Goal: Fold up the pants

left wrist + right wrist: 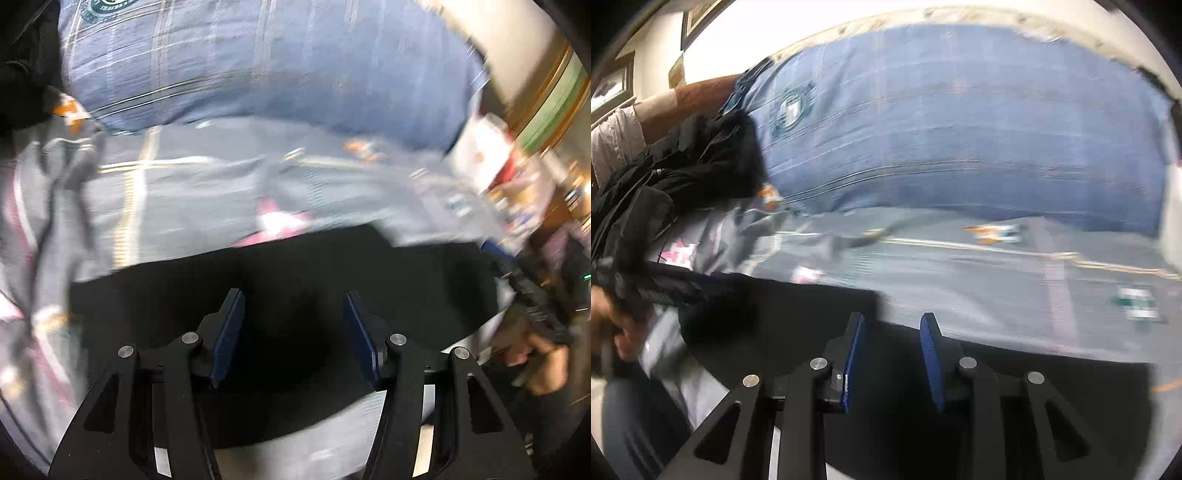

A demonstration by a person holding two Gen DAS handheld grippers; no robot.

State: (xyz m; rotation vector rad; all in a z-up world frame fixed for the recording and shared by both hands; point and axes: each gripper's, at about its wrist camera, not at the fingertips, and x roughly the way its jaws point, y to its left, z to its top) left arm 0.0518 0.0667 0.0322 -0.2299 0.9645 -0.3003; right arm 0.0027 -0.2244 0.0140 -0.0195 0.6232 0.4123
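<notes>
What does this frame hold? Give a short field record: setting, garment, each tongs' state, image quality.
setting: bed with grey printed sheet and blue plaid pillow
garment: black pants spread flat on the sheet
left tongs: open, empty, over the pants
right tongs: open, empty, at the pants' edge
other: black jacket beside the pillow
quality: motion blur in both views

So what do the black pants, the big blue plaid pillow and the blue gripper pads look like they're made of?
Black pants: soft matte fabric, probably; they lie flat and absorb light, but blur hides the weave. Big blue plaid pillow: woven cloth cover, likely cotton; stripes, faint creases and a printed round emblem show. Blue gripper pads: ribbed rubbery material, matte, on the open right gripper; the left gripper carries the same.
</notes>
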